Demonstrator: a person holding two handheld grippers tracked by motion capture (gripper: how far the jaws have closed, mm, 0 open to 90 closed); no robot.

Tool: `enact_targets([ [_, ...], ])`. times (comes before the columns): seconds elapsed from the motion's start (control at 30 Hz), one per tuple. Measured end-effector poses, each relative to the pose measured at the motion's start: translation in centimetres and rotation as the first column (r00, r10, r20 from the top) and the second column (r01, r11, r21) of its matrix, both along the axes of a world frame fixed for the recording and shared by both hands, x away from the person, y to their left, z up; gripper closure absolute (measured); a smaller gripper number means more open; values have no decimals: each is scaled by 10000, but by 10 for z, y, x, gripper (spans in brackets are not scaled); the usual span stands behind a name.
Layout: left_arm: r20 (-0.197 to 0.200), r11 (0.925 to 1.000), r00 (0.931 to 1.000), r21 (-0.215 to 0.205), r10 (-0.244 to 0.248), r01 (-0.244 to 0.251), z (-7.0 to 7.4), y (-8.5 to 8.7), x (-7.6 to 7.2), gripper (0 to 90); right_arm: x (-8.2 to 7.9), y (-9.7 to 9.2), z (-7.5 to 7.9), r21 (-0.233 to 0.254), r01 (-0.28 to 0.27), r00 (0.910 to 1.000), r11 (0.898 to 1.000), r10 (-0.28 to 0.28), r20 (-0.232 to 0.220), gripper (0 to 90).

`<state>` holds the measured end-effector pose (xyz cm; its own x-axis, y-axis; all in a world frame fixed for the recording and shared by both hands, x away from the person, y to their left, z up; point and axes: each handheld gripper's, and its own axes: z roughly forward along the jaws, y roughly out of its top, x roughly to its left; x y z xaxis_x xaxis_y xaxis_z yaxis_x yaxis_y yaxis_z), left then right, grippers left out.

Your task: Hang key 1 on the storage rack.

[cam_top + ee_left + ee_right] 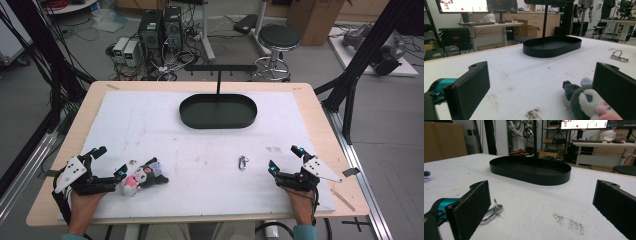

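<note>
A small plush toy (pixel 142 176), black, white and pink, lies on the white mat near the front left. My left gripper (pixel 111 162) stands open just left of it; in the left gripper view the plush toy (pixel 586 102) lies beside the right-hand jaw. A silver carabiner clip (pixel 242 162) lies on the mat right of centre. My right gripper (pixel 285 158) stands open to the right of it, and the carabiner clip (pixel 491 213) lies by the left-hand jaw in the right gripper view. A black oval tray (pixel 218 111) with an upright post sits at the back middle.
The white mat (pixel 200 150) covers most of the wooden table (pixel 320 125). A T-shaped black stand (pixel 220 70) rises from the tray. Beyond the far edge are a stool (pixel 278 37), computers (pixel 160 27) and cables on the floor. Black frame posts (pixel 360 60) stand at the right.
</note>
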<state>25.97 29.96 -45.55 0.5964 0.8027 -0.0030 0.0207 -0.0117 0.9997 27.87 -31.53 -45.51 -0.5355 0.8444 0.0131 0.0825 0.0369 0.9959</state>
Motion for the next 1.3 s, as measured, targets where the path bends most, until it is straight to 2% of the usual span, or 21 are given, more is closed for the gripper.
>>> enact_targets([
  [0.37, -7, 10000, 10000, 71, -30, 30, 1, 0, 0, 17, 0, 0, 0, 66, 18, 10000, 10000, -17, -58, 7],
  [0.57, 31, 10000, 10000, -70, 1, -1, 2, 3, 0, 17, 0, 0, 0, 10, 33, 10000, 10000, -33, 46, 7],
  [0.8, 140, 9997, 9996, -109, -238, 239, 13, 2, -2, 17, 0, 0, 0, 58, 26, 10000, 10000, -26, -9, 7],
  [0.93, 54, 9987, 9989, 179, -475, 474, 24, 3, -4, 17, 0, 0, 0, 39, 28, 10000, 10000, -28, -11, 7],
  [1.07, -236, 9950, 9970, 661, -738, 752, 36, 2, -3, 17, 0, 0, 0, 63, 24, 10000, 10000, -24, -41, 7],
  [1.17, -497, 9872, 9942, 1237, -953, 1008, 46, -2, -2, 17, 0, 0, 0, 8, 8, 10000, 10000, -9, 27, 7],
  [1.3, -1070, 9692, 9859, 1971, -1288, 1480, 59, -7, -1, 17, 0, 0, 0, 15, 18, 10000, 10000, -18, 28, 7],
])
